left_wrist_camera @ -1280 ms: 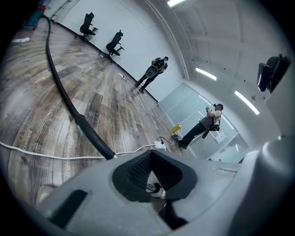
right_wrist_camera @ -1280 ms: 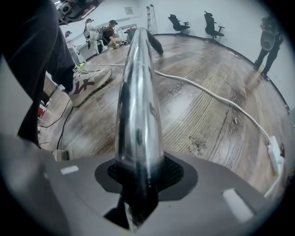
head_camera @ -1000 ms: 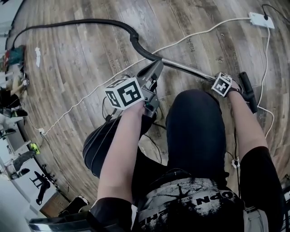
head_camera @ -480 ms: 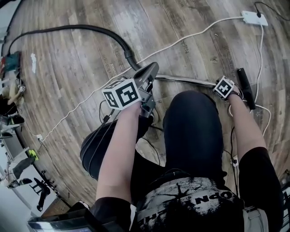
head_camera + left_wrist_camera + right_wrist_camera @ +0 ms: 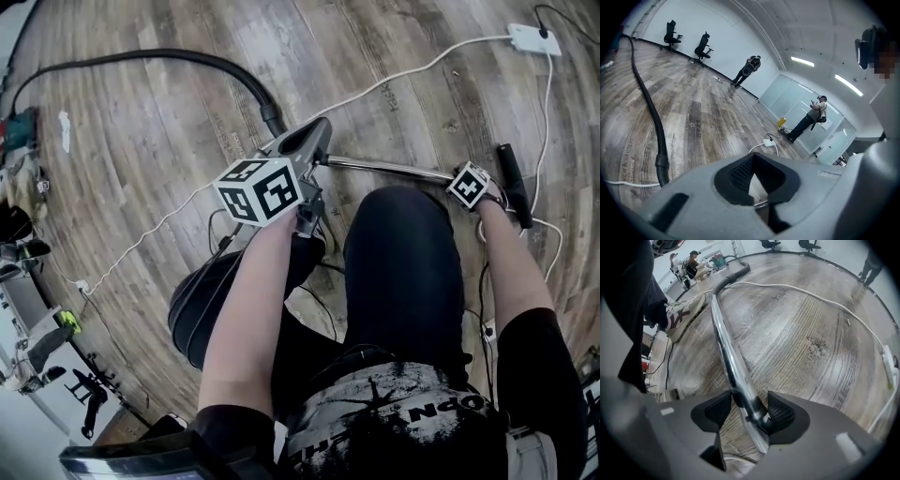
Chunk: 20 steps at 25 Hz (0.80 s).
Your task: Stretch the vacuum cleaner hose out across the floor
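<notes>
Hose (image 5: 187, 58) first: it lies on the wooden floor (image 5: 141, 159) well out to the left of our left fingers. It runs in one long black arc from the far left edge to its cuff (image 5: 272, 120), just beyond those fingertips. No loops or coils show, but the run bows and hooks down at the cuff, so we judge the stretching largely done, though not pulled straight.

Our left gripper (image 5: 757, 178) hangs above the boards with its fingers (image 5: 736, 173) clenched together on nothing; the hose passes to their left, apart from them.

To the right of those fingers the chrome wand (image 5: 724, 333) carries on from the cuff, low along the floor, and passes between the fingers of our right gripper (image 5: 749, 411). Those jaws have just been opening and now stand wide, released. The wand sits in the gap, close by the right-hand pad (image 5: 783, 414) with clear space at the other, so we read it as let go.

Beyond the right fingers a white cable (image 5: 394, 80) crosses to a power strip (image 5: 534, 39).

What is left, as we judge it, is at most easing out the bend by the cuff. We cannot see where the hose's far end goes.
</notes>
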{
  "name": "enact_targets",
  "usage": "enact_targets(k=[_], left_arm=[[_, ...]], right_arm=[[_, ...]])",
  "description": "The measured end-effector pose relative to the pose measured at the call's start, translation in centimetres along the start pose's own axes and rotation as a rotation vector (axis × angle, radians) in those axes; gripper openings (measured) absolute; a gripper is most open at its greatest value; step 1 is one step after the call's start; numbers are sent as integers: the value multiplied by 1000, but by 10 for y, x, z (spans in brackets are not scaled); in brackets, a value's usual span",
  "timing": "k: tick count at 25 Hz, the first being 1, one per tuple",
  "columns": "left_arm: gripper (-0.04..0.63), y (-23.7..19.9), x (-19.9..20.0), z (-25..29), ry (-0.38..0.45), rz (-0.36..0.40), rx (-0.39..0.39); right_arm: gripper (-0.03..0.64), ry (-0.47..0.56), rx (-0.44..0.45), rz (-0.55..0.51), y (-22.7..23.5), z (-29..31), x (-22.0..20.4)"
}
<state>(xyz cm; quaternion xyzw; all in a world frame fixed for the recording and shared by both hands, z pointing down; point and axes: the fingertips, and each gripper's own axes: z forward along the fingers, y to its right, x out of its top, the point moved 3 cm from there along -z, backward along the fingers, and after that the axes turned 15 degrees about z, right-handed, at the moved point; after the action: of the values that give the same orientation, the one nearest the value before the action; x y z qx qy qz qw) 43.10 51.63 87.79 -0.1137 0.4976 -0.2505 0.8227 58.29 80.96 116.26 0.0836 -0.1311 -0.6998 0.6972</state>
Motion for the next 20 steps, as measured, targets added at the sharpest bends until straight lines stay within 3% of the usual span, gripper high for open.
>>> enact_targets(k=[2, 5, 7, 9, 15, 20], left_arm=[[2, -7, 11, 10, 12, -2, -23], [2, -17, 30, 22, -5, 58, -54], [2, -21, 44, 26, -25, 79, -56], [2, -15, 69, 24, -24, 75, -68], [2, 39, 173, -35, -44, 112, -150], [2, 67, 249, -115, -89, 113, -165]], right_arm=[[237, -63, -20, 22, 0, -6, -7], [195, -6, -8, 23, -13, -16, 12], [56, 35, -20, 76, -23, -42, 25], [8, 77, -26, 146, -37, -84, 37], [8, 241, 34, 251, -105, -250, 89], [8, 367, 80, 239, -173, -389, 141]])
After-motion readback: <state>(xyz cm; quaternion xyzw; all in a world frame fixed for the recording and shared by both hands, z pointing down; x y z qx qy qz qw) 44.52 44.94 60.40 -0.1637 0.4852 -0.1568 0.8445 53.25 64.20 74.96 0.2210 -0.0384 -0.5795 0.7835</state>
